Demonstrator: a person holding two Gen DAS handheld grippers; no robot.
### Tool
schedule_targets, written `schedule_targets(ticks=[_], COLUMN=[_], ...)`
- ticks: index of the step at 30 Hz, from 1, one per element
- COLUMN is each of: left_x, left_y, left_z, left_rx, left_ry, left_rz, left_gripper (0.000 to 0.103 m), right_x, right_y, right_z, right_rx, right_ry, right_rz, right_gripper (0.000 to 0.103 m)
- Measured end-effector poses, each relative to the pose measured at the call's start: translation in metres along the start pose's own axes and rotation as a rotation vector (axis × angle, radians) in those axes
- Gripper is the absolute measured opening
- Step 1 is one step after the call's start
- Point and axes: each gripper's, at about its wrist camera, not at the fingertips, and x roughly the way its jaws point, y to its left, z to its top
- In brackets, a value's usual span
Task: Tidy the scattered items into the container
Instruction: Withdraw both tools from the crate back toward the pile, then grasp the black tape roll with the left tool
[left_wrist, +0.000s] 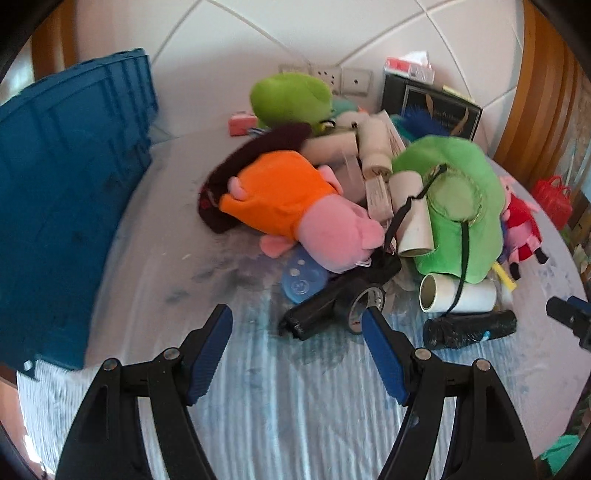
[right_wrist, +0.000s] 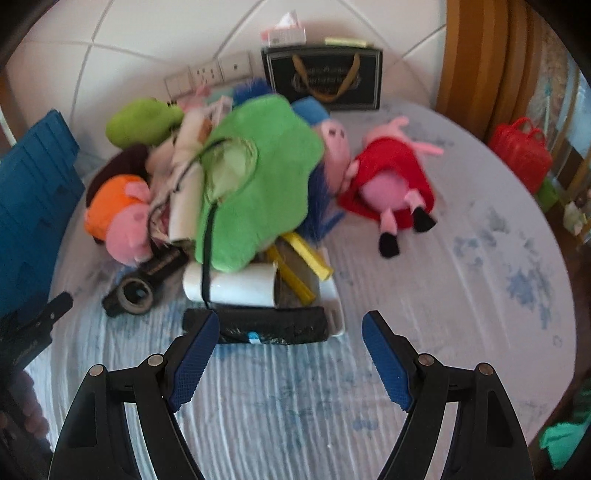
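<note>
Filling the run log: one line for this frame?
phase: approach | left hand-held gripper: open, empty | right hand-held gripper: open, empty | nearest: black roll | crate: left of pile | packed: none seen

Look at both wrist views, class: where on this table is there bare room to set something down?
Bare cloth lies in front of both open grippers, between the blue crate and the orange-dressed pig plush, and right of the red-dressed pig plush. The middle is crowded: green hat, white rolls, black rolls piled together.
</note>
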Motion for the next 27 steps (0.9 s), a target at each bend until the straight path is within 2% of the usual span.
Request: schedule_targets(ticks=[9,13,16,20,23,25,26,27], left_x=[0.056,0.071,0.075,0.079,0.079,0.077,0.075,0.072], left_y=[-0.035,-0.043,-0.048,-0.048,-0.043,-0.042,-0.041,-0.041], left_z=[-0.015,-0.015,-0.012,-0.010,-0.009,-0.011,-0.013,-0.014], left_rx=[0.039,0.044,0.066,0.066,0.060,0.070,0.074,0.073], left_ry=[0.079,0.071,0.044,0.017,0.014,0.010,0.003,-0.002], left_rz=[0.001,0.022,0.049,0.097,0.074,0.076,0.079,0.081], left_gripper=[0.072,0.071,0.063,0.046,0.046,0.042,0.033,0.019], right_x=[0.040,0.050,0.050,0.053,0.055,0.056,0.056,0.057], right_y=[-0.009,-0.009,-0.011,-0.018,-0.019,-0.019,-0.019,-0.020], right_z=[-0.016,-0.020,-0.019,-0.017,-0.020,-0.023,-0.025,-0.027], right_rx=[0.038,0.050,0.043,0.051,0.054,0.053,0.056,0.060], right_ry=[0.061,0.078,0.074,0.074,0.079,0.084,0.086,0.088], right_rz=[0.033,0.038,0.027,0.011,0.012,0.017,0.020,0.024], right_gripper=[0.080,0.080,0.080,0.080,0.080,0.080,0.080,0.080])
